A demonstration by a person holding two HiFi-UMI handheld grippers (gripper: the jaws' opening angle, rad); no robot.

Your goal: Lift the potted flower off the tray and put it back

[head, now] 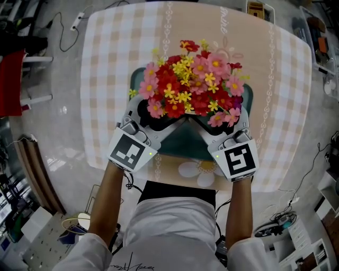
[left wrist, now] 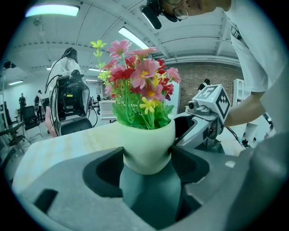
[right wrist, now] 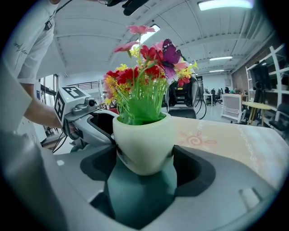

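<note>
The potted flower (head: 190, 79) is held upright, its long axis vertical, with the blooms pointing up and the white pot downward, over the teal tray (head: 183, 144) on the checked surface (head: 114, 53). The left tongs (head: 153, 117) and right tongs (head: 220, 123) are closed on the pot from opposite sides. Contact between pot base and tray cannot be determined.

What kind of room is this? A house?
Probably not a house: it looks like a lab or workshop. There are long ceiling lights, a big machine and storage shelves.
</note>
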